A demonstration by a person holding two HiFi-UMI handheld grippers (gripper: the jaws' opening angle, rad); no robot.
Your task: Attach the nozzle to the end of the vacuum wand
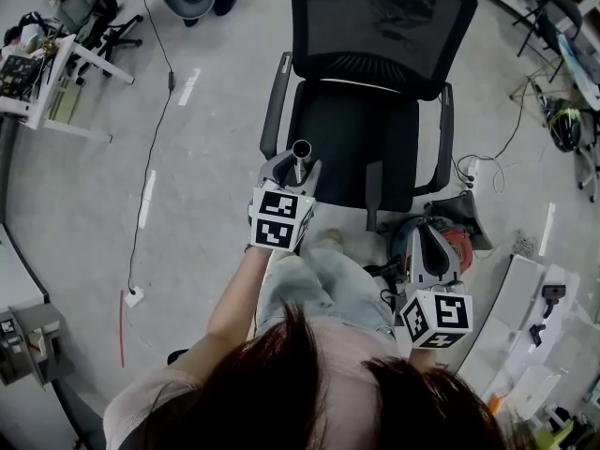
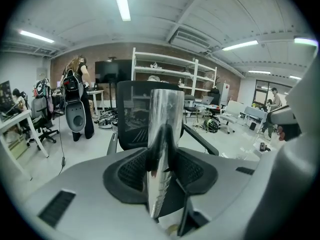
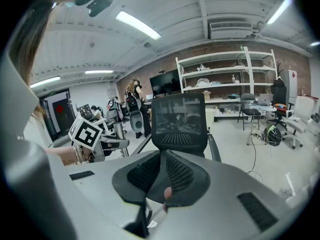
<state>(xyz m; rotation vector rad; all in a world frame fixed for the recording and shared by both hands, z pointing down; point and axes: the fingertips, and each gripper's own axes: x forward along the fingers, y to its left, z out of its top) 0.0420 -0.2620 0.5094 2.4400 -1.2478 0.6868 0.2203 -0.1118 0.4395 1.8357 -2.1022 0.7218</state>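
Grey workshop floor, chair (image 1: 375, 26) ahead; left gripper (image 1: 296, 169) clamps wand (image 2: 165, 129) upright, end offered for fitting; right gripper (image 1: 428, 237) clenched, seemingly empty.

A black mesh office chair (image 1: 375, 64) stands on the grey floor (image 1: 225, 157), a thin black cable (image 1: 153, 162) runs left of it to a white plug (image 1: 134, 296), and white shelving (image 2: 165, 71) stands far behind it.
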